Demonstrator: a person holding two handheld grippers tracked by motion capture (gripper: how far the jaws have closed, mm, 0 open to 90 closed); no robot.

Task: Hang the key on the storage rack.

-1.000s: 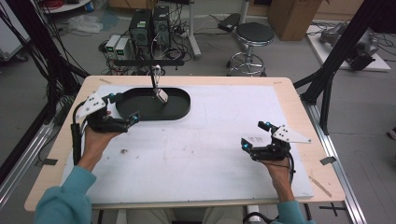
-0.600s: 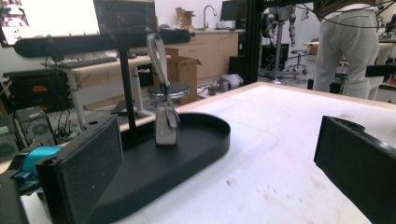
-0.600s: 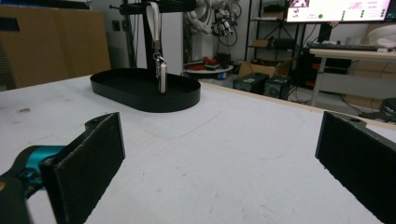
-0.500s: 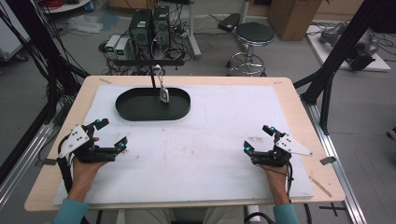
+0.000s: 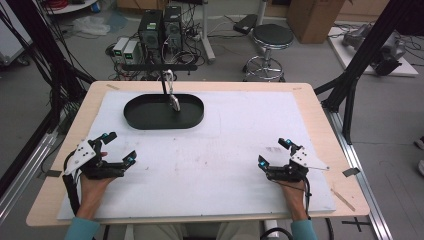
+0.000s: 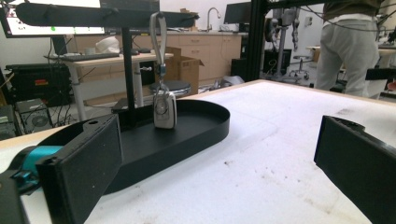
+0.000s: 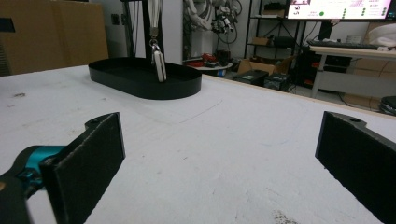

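Left gripper [image 5: 119, 149] low over the white mat [image 5: 225, 150], jaws spread wide, gripping nothing. Right gripper [image 5: 274, 152] same deal, wide and empty. Black oval tray [image 5: 145, 117] ahead of the left one, well apart, grey key fob [image 6: 165, 109] hanging over it from a T-stand [image 6: 127, 70].

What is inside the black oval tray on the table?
Inside the black oval tray stands a black post carrying a crossbar. A grey key fob hangs from the bar on a strap, its lower end at the tray floor. The floor behind the near rim is hidden.
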